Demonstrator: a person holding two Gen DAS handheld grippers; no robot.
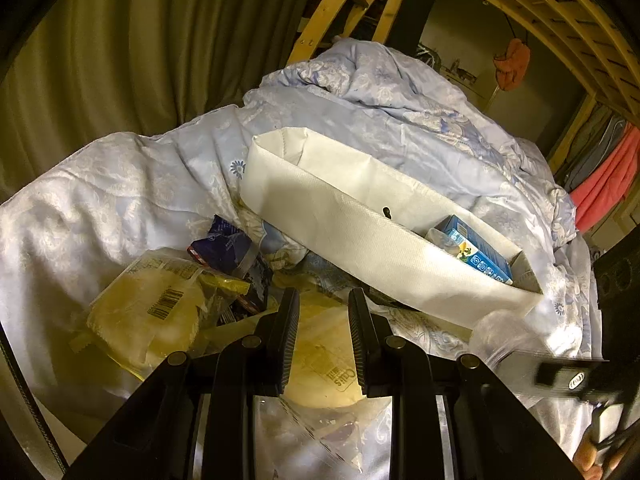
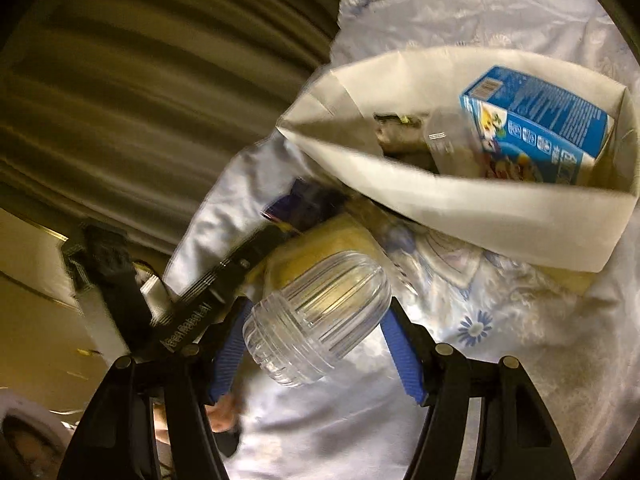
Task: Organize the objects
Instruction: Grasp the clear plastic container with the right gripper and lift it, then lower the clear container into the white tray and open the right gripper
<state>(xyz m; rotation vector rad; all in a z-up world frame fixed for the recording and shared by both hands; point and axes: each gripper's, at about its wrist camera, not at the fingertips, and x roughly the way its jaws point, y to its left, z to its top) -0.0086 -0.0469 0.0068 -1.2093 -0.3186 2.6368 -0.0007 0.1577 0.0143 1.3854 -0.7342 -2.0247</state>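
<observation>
My right gripper is shut on a clear ribbed plastic jar, its blue pads pressing both sides, held above the quilt in front of a white fabric bin. A blue carton and a clear bottle lie in that bin. In the left wrist view the bin holds the blue carton, and the jar shows blurred at lower right. My left gripper has its black jaws drawn narrow over a yellowish packet, with nothing visibly pinched.
A barcoded yellow packet and a dark blue wrapper lie left of the bin on a rumpled pale blue floral quilt. A curtain hangs behind. A wooden bed frame and hanging clothes stand at right.
</observation>
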